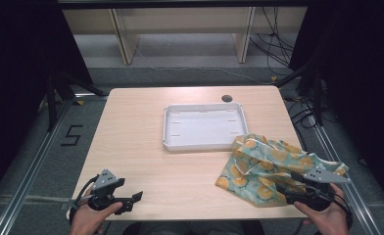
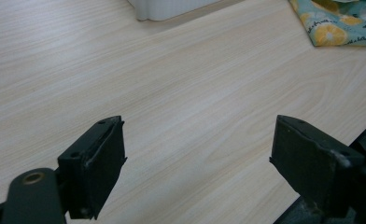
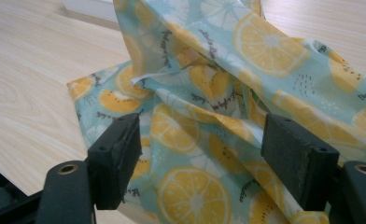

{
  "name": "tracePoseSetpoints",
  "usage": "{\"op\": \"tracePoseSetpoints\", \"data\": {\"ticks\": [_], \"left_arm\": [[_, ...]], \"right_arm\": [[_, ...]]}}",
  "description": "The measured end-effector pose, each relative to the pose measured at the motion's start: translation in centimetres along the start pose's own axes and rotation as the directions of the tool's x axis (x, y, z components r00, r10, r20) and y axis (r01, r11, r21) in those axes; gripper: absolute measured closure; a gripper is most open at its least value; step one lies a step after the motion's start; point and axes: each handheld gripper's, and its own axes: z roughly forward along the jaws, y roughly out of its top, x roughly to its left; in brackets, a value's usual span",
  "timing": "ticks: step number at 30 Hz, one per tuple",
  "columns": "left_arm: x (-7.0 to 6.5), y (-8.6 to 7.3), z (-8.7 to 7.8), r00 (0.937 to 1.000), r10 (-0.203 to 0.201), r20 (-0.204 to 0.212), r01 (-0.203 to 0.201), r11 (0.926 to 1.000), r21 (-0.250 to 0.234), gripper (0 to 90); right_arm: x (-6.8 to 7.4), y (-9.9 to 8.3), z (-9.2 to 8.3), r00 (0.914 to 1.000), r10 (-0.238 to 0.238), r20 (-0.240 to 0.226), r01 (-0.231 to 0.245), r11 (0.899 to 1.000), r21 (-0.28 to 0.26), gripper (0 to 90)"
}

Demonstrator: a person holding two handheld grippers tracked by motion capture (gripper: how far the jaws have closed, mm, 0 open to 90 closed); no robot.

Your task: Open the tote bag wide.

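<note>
1. At the centre of the high view, a white tray [image 1: 203, 126] is seen on the wooden worktop [image 1: 141, 147].
2. A lemon-print cloth [image 1: 263, 169] is crumpled at lower right, its edge touching the tray's near right corner.
3. The right gripper [image 3: 197, 154] is held wide open over the cloth, with nothing clamped.
4. The left gripper [image 2: 197, 163], at lower left, is spread wide above bare wood and is empty.

One white tray [image 1: 203, 143], one lemon-print cloth [image 1: 263, 169], one wooden table [image 1: 141, 147], and two hand-held grippers.
</note>
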Motion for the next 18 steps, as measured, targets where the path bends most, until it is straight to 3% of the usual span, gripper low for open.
{"op": "tracePoseSetpoints", "data": {"ticks": [5,9,12,15,18], "left_arm": [[-0.15,0.03,0.11,0.9998,-0.02,-0.008,0.02,0.9998,-0.005,16.8],[-0.01,0.07,0.03,1.0,0.003,0.004,-0.003,1.0,0.005,16.8],[-0.01,0.04,0.03,1.0,0.007,0.004,-0.007,1.0,0.003,16.8],[-0.1,0.03,0.14,1.0,-0.008,0.002,0.008,0.9999,-0.008,16.8],[-0.03,0.05,0.06,1.0,0.007,0.0,-0.007,1.0,0.004,16.8]], "right_arm": [[0.23,0.06,0.03,0.9998,0.02,0.004,-0.02,1.0,0.011,27.6],[0.24,0.11,0.12,0.9996,0.023,0.014,-0.023,1.0,0.007,26.9],[0.03,0.15,0.13,0.9998,-0.016,0.008,0.016,1.0,0.001,26.5],[0.01,0.2,0.26,0.9997,-0.024,0.001,0.024,1.0,-0.004,26.1],[0.36,0.32,0.38,0.9999,0.008,-0.009,-0.008,1.0,0.006,25.9]]}}
